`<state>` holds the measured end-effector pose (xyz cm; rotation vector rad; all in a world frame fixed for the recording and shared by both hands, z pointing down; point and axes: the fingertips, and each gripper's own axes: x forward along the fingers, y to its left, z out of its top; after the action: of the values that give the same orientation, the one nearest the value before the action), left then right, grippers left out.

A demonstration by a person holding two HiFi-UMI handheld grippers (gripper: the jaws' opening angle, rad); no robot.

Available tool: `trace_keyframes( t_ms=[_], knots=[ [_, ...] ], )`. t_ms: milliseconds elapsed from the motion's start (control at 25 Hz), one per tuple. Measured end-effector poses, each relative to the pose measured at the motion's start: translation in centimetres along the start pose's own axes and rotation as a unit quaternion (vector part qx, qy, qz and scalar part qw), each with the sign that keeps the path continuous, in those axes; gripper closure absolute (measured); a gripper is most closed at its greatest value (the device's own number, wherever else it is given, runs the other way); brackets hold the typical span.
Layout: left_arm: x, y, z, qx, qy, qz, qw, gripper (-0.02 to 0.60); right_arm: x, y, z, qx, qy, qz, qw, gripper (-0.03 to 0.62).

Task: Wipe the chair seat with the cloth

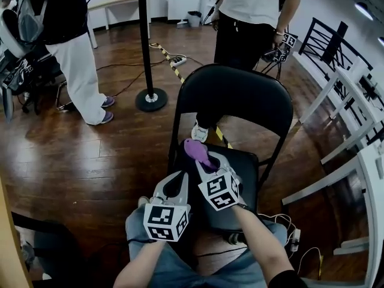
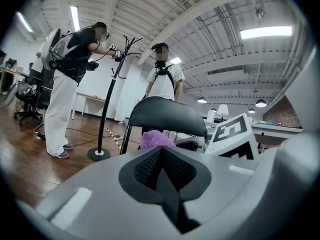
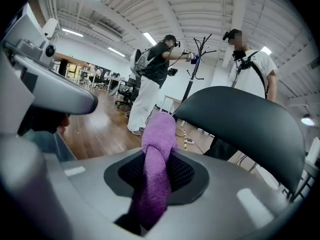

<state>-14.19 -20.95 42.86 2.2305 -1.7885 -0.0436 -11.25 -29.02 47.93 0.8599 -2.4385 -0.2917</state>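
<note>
— Which step am I on?

— You have the cloth, but by my reading the wiping hasn't started. Low in the head view, your left gripper (image 1: pixel 174 186) has its jaws pressed together on nothing. Just right of it, your right gripper (image 1: pixel 206 165) is clamped on the purple cloth (image 1: pixel 196 150), which pokes past the tips over the chair seat (image 1: pixel 245 168) at mid-frame. I can't tell if it touches.

— And next?

— Tip the cloth down flat onto the seat, then sweep. Beyond are the backrest (image 1: pixel 240 101), then the coat stand (image 1: pixel 146 47) and two people along the top of the frame.
</note>
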Motion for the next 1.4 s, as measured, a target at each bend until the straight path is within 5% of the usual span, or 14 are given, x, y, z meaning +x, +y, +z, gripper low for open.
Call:
trace_keyframes(
  t_ms=[680, 1400],
  knots=[
    [0.3, 4.7, -3.4, -0.009, 0.053, 0.014, 0.9985, 0.578, 12.1, -1.2, -8.6, -0.107, 0.120, 0.039, 0.986, 0.508],
    [0.1, 5.0, -4.6, -0.014, 0.060, 0.018, 0.9980, 0.578, 14.0, 0.3, -10.6, -0.153, 0.154, 0.047, 0.975, 0.508]
  ],
)
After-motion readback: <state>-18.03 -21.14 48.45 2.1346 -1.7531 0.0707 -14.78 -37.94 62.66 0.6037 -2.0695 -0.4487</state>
